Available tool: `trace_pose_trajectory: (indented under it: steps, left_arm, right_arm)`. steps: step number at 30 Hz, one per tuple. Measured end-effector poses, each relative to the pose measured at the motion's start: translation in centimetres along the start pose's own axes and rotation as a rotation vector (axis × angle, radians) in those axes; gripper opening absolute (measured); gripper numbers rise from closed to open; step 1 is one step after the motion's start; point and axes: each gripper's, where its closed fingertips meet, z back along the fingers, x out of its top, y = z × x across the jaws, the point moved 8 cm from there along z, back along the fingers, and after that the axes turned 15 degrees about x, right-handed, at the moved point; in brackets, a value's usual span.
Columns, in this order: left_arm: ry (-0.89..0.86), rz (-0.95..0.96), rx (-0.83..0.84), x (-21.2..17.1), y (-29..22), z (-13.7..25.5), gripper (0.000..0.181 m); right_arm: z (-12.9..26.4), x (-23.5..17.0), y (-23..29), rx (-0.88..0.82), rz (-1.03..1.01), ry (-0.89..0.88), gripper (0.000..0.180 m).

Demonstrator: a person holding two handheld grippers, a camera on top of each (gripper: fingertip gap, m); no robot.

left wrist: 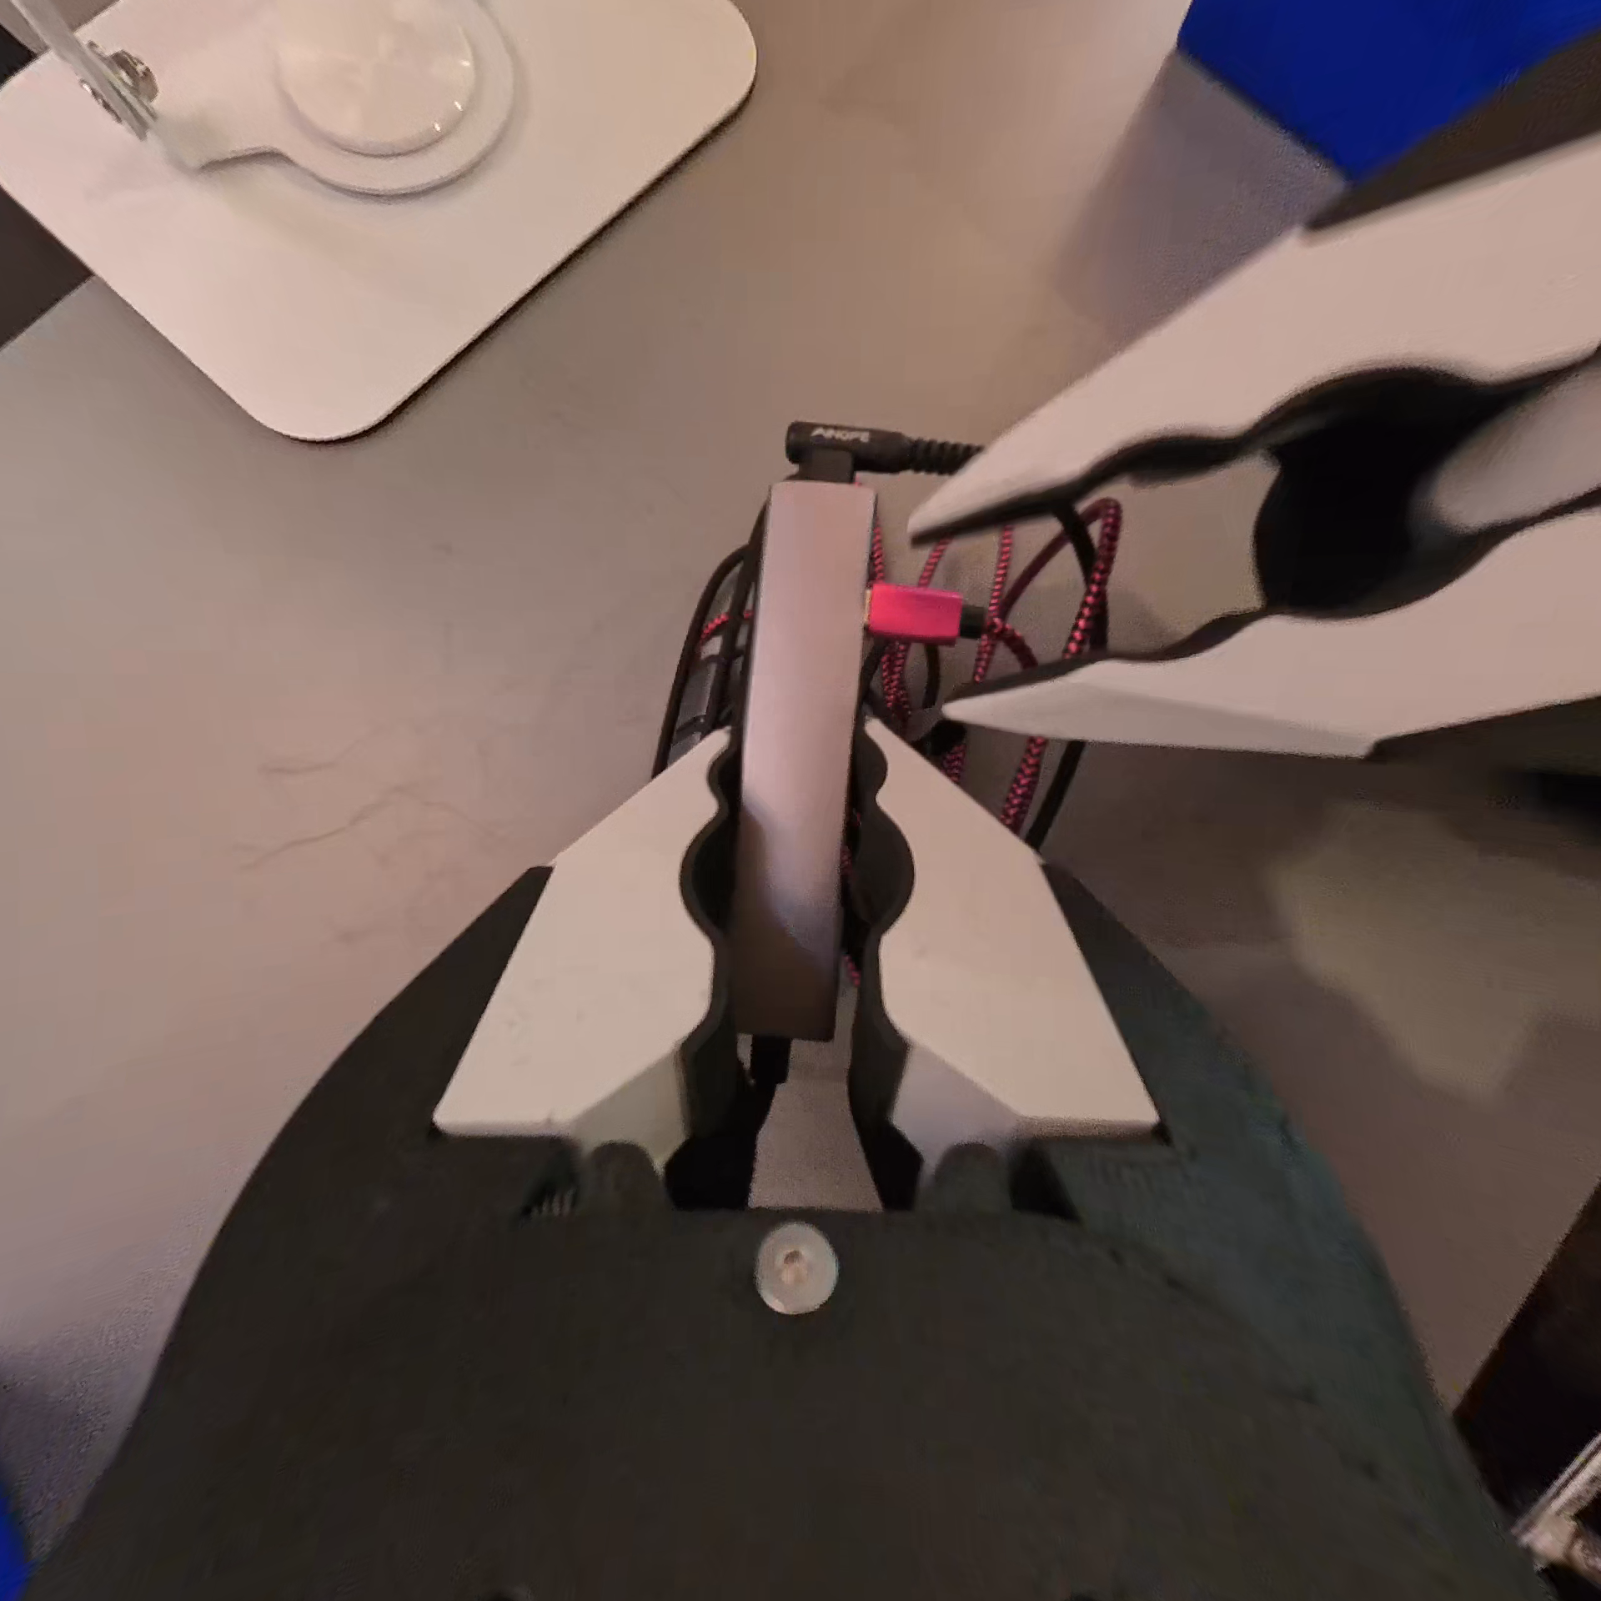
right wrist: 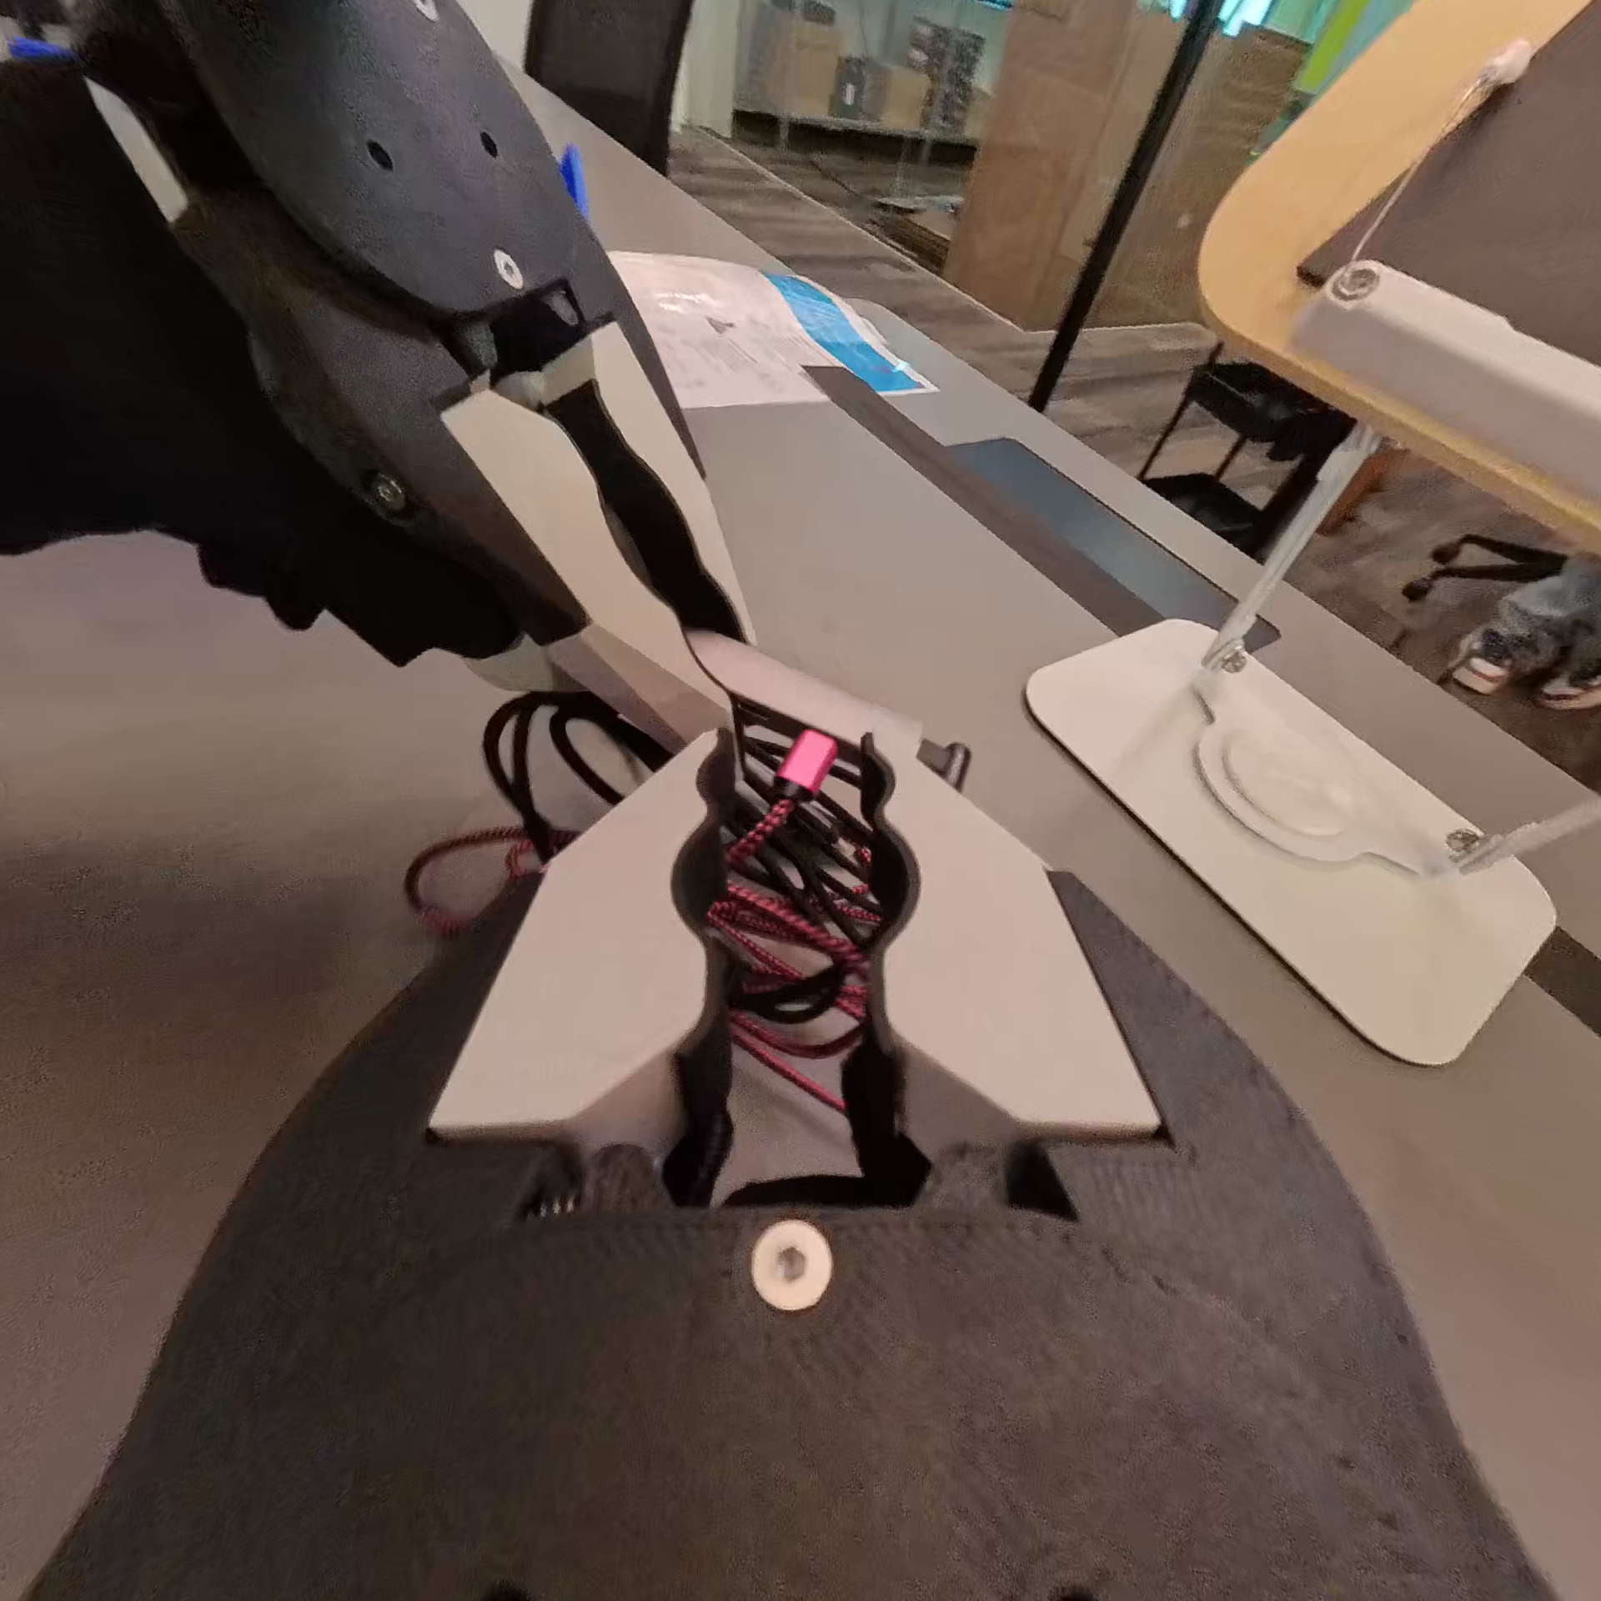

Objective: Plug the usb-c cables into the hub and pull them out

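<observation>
My left gripper [left wrist: 801,736] is shut on a slim grey hub [left wrist: 806,624], held on edge above the grey table. A pink USB-C plug [left wrist: 914,613] sits in the hub's right side. A black angled plug [left wrist: 845,446] sits at its far end. Pink braided and black cables [left wrist: 1031,598] lie tangled beside and under the hub. My right gripper [right wrist: 793,745] is open, its fingertips on either side of the pink plug [right wrist: 806,762] without touching it. The right gripper also shows in the left wrist view [left wrist: 936,617]. The left gripper [right wrist: 719,667] holds the hub [right wrist: 823,693] in the right wrist view.
A white stand base with a round pad [left wrist: 346,217] lies on the table beyond the hub, and it also shows in the right wrist view [right wrist: 1282,832]. Papers [right wrist: 745,338] lie farther back. A wooden table [right wrist: 1256,217] and a person's shoes [right wrist: 1533,650] are off to the right. My right fingertips sit around 4 centimeters from my left ones.
</observation>
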Motion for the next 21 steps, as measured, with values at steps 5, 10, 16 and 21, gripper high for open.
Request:
trace_pose_trajectory:
  steps: [5,10,16,21]
  left_arm:
    - [-0.058,0.152,-0.066,-0.3,0.2,0.0,0.021]
    - [-0.088,0.268,-0.110,-0.6,0.0,-0.1,0.021]
    - [-0.116,0.304,-0.099,-0.9,-0.3,-0.1,0.021]
    - [-0.127,0.346,-0.112,-0.9,-0.8,-0.1,0.021]
  right_arm:
    - [-0.3,-0.8,-0.5,-0.072,-0.044,0.002,0.027]
    - [-0.3,-1.0,-0.6,-0.042,-0.093,-0.045,0.018]
    - [-0.5,-1.3,-0.7,0.004,-0.161,-0.083,0.009]
    - [-0.4,-1.2,-0.8,-0.018,-0.160,-0.094,0.009]
